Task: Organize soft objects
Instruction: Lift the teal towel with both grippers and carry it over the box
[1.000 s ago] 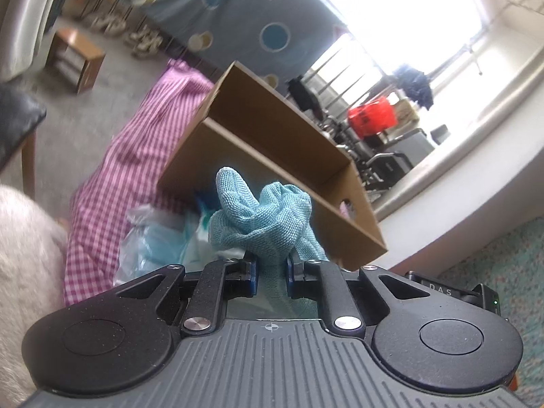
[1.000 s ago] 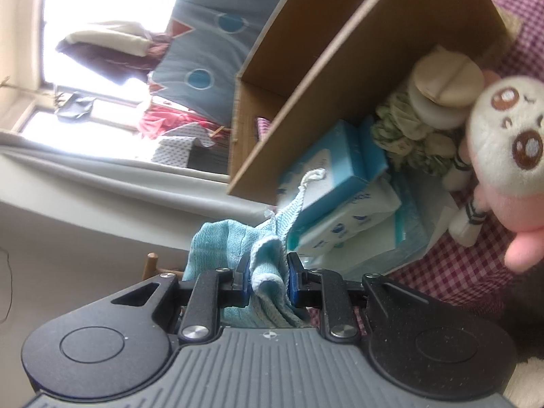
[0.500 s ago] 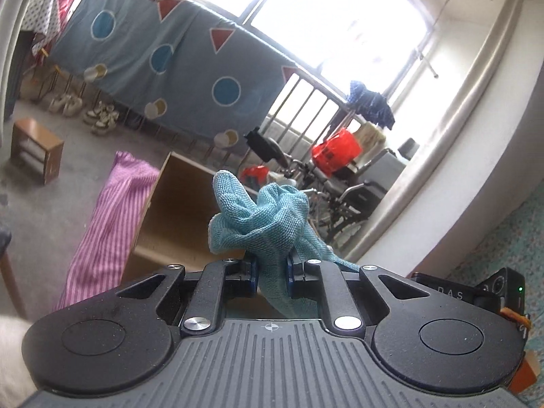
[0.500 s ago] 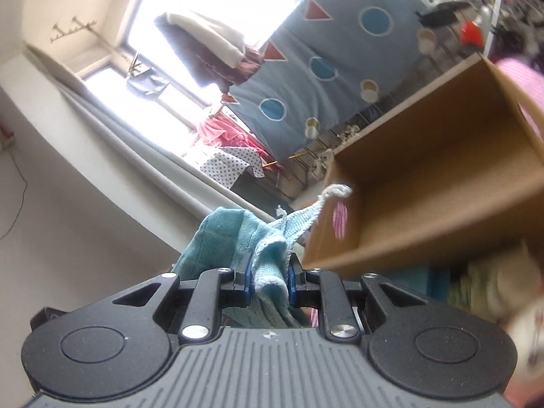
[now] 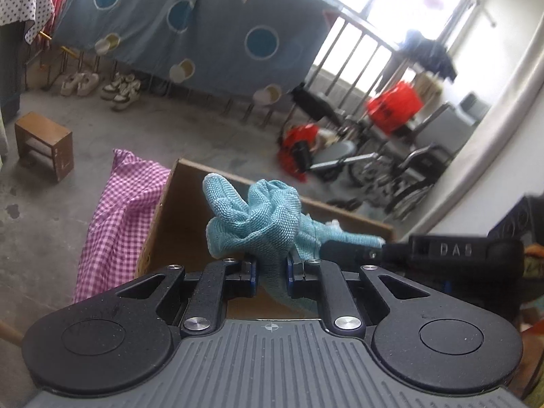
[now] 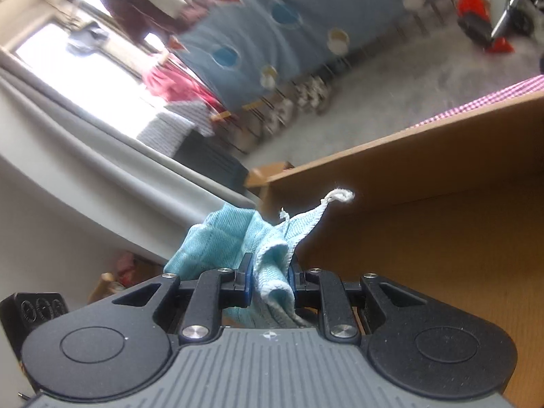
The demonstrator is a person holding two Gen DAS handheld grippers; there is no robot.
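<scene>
A light blue cloth (image 5: 261,217) is held by both grippers. My left gripper (image 5: 270,270) is shut on a bunched part of it, over the open cardboard box (image 5: 176,224). The cloth runs right to my other gripper's black body (image 5: 442,255). In the right wrist view my right gripper (image 6: 268,277) is shut on the cloth's corner (image 6: 272,248), which has a white loop, next to the cardboard box wall (image 6: 425,238). The box's inside is hidden.
A pink checked cloth (image 5: 115,217) covers the surface under the box. Beyond are a grey floor, a small wooden stool (image 5: 44,144), shoes (image 5: 119,90), a blue hanging sheet (image 5: 190,23) and a wheelchair (image 5: 391,170).
Both grippers have tilted up and lifted with the cloth. The tissue packs and plush toys have left view; the box top and the room beyond now show.
</scene>
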